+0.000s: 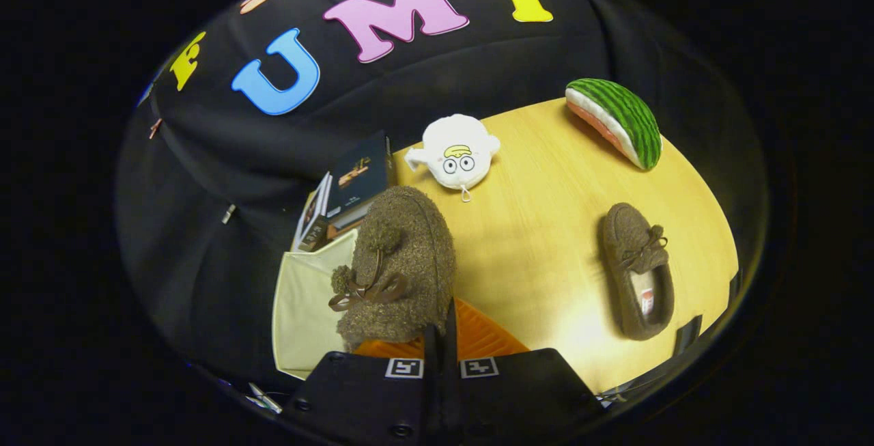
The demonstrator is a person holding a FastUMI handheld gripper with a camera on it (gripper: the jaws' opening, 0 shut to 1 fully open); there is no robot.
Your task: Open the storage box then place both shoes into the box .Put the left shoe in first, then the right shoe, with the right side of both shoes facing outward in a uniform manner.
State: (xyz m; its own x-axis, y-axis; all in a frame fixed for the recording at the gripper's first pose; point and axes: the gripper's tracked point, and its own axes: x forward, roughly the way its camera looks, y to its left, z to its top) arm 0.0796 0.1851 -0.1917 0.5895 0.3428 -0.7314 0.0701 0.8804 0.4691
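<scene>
The gripper [440, 337] is clenched on a fuzzy brown shoe [399, 265], held up over the open cream box [304, 302]. The other shoe [638, 272] lies on the table [539, 227] to the right. Far off sit a white plush [456, 152] and a melon toy [614, 121].

Brown fuzzy shoe [403, 261]; second brown shoe [638, 270]; cream box [304, 309]; green-striped watermelon toy [614, 121]; white plush [456, 152]; yellow-wood table [546, 227].

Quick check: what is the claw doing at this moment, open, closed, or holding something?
Claw: closed on the fuzzy brown shoe, held up over the beige storage box. The second shoe lies on the table, untouched.
</scene>
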